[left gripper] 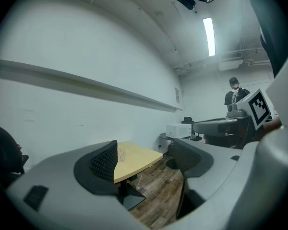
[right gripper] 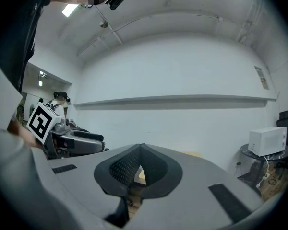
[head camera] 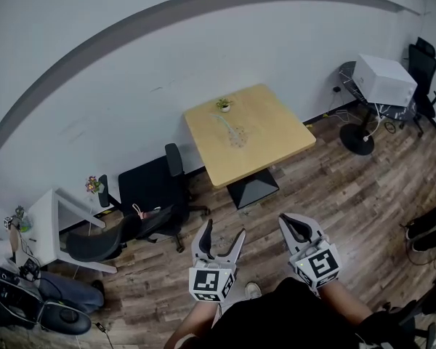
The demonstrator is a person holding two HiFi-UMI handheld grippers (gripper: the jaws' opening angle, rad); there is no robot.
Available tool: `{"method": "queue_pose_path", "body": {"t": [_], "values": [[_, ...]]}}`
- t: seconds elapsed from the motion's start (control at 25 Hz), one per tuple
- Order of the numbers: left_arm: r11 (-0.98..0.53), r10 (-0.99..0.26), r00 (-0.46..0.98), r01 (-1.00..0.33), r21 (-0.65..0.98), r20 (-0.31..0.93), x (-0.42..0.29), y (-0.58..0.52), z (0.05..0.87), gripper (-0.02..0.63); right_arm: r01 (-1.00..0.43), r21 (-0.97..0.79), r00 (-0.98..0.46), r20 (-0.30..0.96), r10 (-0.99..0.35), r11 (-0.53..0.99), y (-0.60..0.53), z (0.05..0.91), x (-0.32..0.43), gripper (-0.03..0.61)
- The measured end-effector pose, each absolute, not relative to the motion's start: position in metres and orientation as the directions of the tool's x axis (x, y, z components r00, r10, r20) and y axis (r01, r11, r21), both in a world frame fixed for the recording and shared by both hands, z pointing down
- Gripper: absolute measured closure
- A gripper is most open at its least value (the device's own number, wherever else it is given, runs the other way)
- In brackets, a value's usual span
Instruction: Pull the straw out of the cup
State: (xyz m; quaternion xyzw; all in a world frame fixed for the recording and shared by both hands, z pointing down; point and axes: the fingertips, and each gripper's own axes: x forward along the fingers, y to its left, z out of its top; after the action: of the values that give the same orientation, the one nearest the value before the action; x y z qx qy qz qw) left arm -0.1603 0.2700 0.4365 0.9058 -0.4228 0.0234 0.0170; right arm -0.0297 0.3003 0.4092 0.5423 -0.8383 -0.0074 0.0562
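A light wooden table (head camera: pixel 265 140) stands by the wall across the room. On it a clear cup (head camera: pixel 237 135) with a thin straw shows faintly, behind it a small potted plant (head camera: pixel 224 105). Both grippers are held low and level near the person's body, far from the table. My left gripper (head camera: pixel 224 231) is open with nothing between its jaws; in the left gripper view (left gripper: pixel 146 159) the table (left gripper: pixel 134 163) shows through the gap. My right gripper (head camera: pixel 286 222) is shut and empty, its pads meeting at the tips (right gripper: pixel 140 153).
Two black office chairs (head camera: pixel 149 195) stand left of the table, beside a white desk (head camera: pixel 51 217). At the back right a white box (head camera: pixel 385 78) sits on a round stand with cables below. Wooden floor lies between me and the table. A person (left gripper: pixel 235 92) stands far off.
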Motion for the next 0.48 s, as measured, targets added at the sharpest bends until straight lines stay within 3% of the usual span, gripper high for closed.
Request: {"method": "queue_pose_path", "body": {"t": [0.48], "values": [[-0.640,-0.761,0.641,-0.767,0.052,0.101,-0.160,0.218,0.456,0.238,-0.916,0.053,-0.391,0.110,-0.914,0.398,0.249,0.421,-0.024,0.560]]}}
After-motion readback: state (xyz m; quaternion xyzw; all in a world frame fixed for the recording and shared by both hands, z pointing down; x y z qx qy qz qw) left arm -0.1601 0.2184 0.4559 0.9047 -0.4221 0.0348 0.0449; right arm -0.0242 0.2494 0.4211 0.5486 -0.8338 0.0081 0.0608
